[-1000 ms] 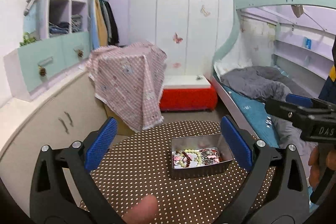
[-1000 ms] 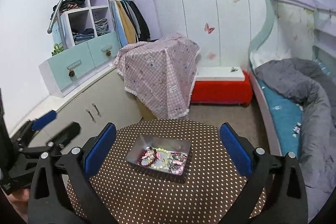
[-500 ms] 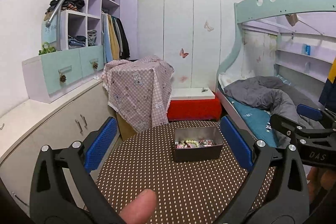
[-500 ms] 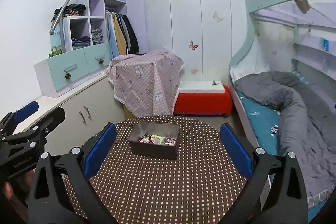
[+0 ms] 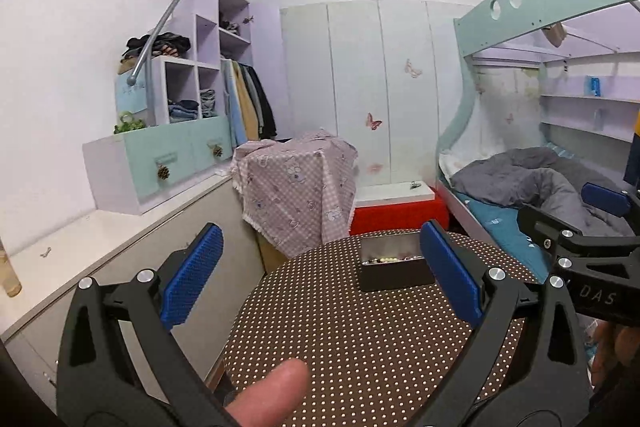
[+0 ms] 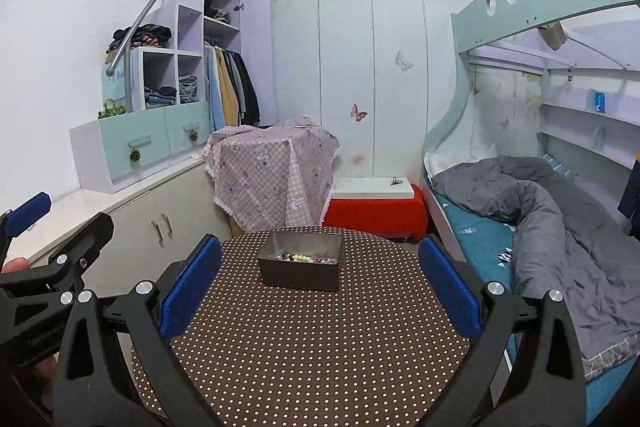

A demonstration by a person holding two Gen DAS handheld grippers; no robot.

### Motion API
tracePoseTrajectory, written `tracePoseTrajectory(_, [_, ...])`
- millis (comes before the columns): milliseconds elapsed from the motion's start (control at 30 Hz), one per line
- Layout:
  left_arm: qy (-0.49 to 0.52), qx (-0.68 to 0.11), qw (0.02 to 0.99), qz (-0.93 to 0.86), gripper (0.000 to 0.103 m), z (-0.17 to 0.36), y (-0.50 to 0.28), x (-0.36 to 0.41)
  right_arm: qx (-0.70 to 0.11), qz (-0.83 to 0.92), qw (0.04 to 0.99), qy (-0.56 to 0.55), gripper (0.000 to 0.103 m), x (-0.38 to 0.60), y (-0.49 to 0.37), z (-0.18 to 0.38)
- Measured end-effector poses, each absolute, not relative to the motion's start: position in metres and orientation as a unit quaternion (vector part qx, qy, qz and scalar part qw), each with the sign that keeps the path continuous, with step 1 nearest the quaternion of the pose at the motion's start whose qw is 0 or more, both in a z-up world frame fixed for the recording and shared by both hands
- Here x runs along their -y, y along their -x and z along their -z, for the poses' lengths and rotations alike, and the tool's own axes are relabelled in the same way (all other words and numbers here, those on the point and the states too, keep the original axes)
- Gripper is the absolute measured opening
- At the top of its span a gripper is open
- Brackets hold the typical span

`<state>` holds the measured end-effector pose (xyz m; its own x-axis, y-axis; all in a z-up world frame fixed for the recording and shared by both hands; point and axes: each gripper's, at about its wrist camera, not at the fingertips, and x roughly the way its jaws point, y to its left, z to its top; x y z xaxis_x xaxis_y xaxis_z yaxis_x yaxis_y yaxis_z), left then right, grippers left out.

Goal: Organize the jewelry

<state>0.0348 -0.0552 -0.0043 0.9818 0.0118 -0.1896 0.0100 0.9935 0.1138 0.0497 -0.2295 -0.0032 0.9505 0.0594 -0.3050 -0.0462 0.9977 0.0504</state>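
Observation:
A dark metal box (image 6: 301, 269) with beaded jewelry (image 6: 305, 259) inside stands at the far side of a round brown dotted table (image 6: 312, 339). It also shows in the left wrist view (image 5: 394, 269), partly behind a blue pad. My left gripper (image 5: 320, 275) is open and empty, low over the table's near left side. My right gripper (image 6: 320, 283) is open and empty, facing the box from the near side. Each gripper shows at the edge of the other's view.
A low white cabinet (image 6: 132, 223) runs along the left. A stand draped in pink checked cloth (image 6: 272, 175) and a red bench (image 6: 376, 215) are behind the table. A bunk bed with a grey duvet (image 6: 552, 211) is on the right.
Both grippers have dropped lower and tilted up, so the box now shows side-on and the room fills more of each view. Both stay open and empty.

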Motion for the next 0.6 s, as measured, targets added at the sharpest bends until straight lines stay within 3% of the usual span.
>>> tracePoseTrajectory(600, [-0.021,-0.108,0.994,0.010,0.097,0.009,-0.028,0.044,-0.159,-0.022,0.987,-0.022,0.095,0.230,-0.044,0.006])
